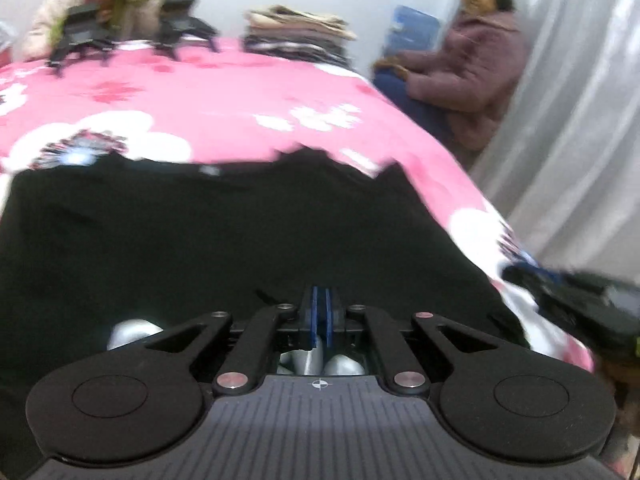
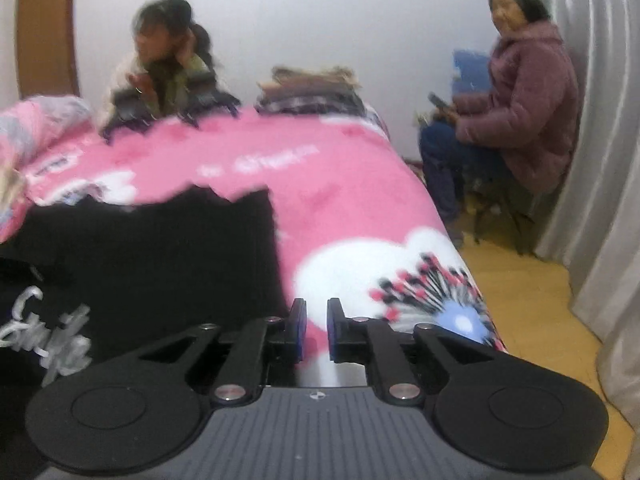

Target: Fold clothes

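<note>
A black garment [image 1: 240, 240] with silver lettering [image 2: 48, 332] lies spread on the pink flowered bedspread [image 1: 224, 96]. My left gripper [image 1: 321, 308] sits low over its near part, blue pads pressed together with a thin dark fold of the cloth between them. My right gripper [image 2: 316, 328] is open by a narrow gap, just off the garment's right edge [image 2: 276, 248], with only pink and white bedspread [image 2: 360, 208] showing between its fingers. The right gripper also appears blurred at the far right of the left wrist view [image 1: 580, 304].
A stack of folded clothes [image 1: 300, 32] and two spare grippers [image 1: 132, 32] rest at the bed's far end. One person [image 2: 168, 64] leans there; another [image 2: 524, 112] sits by the grey curtain [image 2: 592, 160]. The bed's right edge drops to a wooden floor [image 2: 532, 320].
</note>
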{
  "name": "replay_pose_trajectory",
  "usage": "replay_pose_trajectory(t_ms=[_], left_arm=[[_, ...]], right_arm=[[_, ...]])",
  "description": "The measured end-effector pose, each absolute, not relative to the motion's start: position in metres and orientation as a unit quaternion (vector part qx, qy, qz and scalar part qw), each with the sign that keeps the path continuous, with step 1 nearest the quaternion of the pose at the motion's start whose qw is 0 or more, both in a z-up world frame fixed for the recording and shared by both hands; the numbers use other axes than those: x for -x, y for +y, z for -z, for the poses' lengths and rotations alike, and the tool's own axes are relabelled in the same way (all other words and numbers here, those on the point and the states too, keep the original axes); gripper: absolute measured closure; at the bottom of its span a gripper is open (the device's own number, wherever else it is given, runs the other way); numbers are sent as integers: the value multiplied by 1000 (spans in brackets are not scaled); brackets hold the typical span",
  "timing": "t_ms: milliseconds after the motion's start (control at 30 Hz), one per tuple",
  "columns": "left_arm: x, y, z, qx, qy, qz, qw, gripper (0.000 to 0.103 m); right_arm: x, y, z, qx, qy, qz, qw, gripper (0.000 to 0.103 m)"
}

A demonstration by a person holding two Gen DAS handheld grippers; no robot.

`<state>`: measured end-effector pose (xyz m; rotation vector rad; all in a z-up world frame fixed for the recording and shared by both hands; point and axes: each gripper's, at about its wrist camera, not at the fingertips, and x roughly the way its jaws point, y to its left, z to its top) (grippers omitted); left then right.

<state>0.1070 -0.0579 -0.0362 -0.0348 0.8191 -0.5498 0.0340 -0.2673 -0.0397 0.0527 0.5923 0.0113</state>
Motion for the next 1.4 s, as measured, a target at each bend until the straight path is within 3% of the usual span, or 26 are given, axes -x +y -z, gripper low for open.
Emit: replay_pose_trajectory(t_ms=[167, 267, 367, 433, 467, 500, 567, 967, 1233, 1367, 1400], left_arm=[[-86, -89, 65, -22, 384, 283, 879, 97], [-84, -78, 60, -45, 388, 283, 876, 92], [-83, -47, 57, 7, 417, 287, 862, 92], [-80, -25, 54, 54, 429, 299, 850, 92], [-73, -18, 49, 61, 424, 297, 854, 89], [-66, -10, 45, 66, 416, 293, 858, 79], [-45, 5, 38, 68, 392, 278, 874, 74], [-40, 26, 51, 72, 419, 244, 872, 74], [-70, 67, 26, 86, 435, 197, 875, 73], [-105, 92, 8, 61, 444, 152, 881, 64], [-115, 95, 4, 47, 443, 143, 884, 60]], right_arm=[[-37, -221, 61, 88, 342, 17, 936, 85], [-29, -209, 64, 158, 326, 24, 932, 84], [-27, -226, 52, 129, 341, 30, 931, 74], [-22, -234, 44, 114, 347, 37, 930, 73], [-16, -238, 40, 114, 347, 38, 930, 73], [-6, -241, 37, 115, 340, 36, 933, 73], [14, -249, 28, 107, 322, 27, 940, 72], [110, -286, 14, 23, 362, -32, 931, 69], [67, -275, -5, 51, 351, -39, 934, 62], [19, -277, -12, 22, 370, -44, 928, 59], [6, -276, -13, 21, 372, -51, 927, 54]])
